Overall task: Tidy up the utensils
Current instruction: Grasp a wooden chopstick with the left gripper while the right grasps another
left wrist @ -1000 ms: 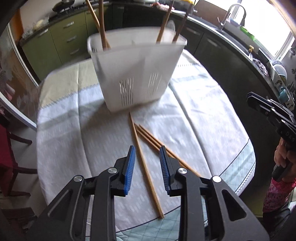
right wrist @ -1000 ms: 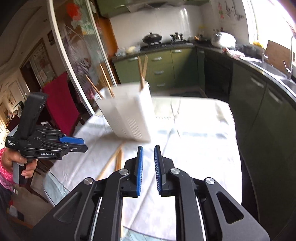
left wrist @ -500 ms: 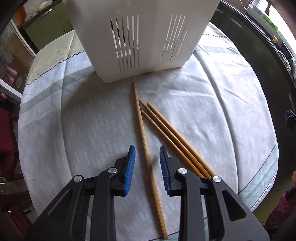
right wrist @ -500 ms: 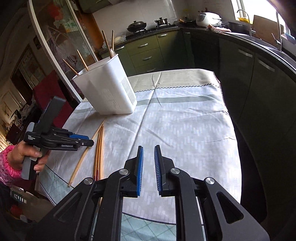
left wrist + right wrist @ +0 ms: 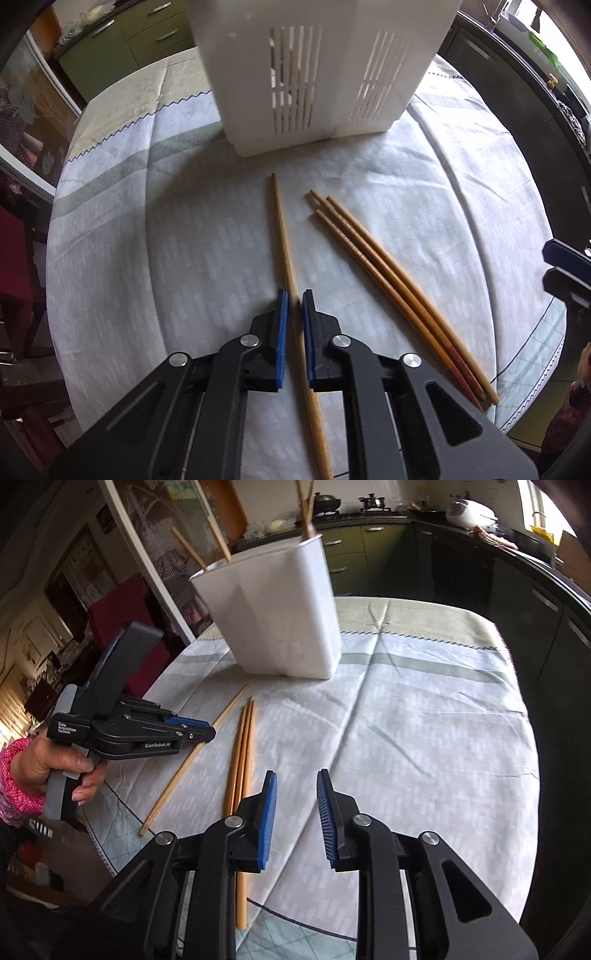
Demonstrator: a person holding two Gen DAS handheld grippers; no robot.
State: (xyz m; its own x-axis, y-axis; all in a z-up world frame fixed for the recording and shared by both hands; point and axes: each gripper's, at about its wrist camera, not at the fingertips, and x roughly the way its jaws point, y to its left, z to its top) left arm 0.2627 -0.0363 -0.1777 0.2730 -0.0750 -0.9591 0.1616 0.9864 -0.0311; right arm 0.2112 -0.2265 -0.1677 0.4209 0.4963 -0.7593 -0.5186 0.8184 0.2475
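Left gripper [image 5: 293, 295]: jaws nearly closed astride single chopstick [image 5: 282, 229], contact unconfirmed | right gripper [image 5: 295, 779]: released, empty | chopstick flat on tablecloth [image 5: 184, 240], tip just short of white holder [image 5: 317, 74], left of three-stick bundle [image 5: 388, 266] | light, rigid, smooth, likely rolls; grip mid-shaft.

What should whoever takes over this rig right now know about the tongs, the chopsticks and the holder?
Left tongs: narrowed around the single chopstick lying on the tablecloth; whether the pads actually grip it is unclear.
Right tongs: open, empty, above the cloth beside the three bundled chopsticks.
White slotted utensil holder stands upright at the far end and already holds several chopsticks.
Done: some chopsticks are in the holder.
Left: lift the single chopstick into the holder, then the three bundled ones.
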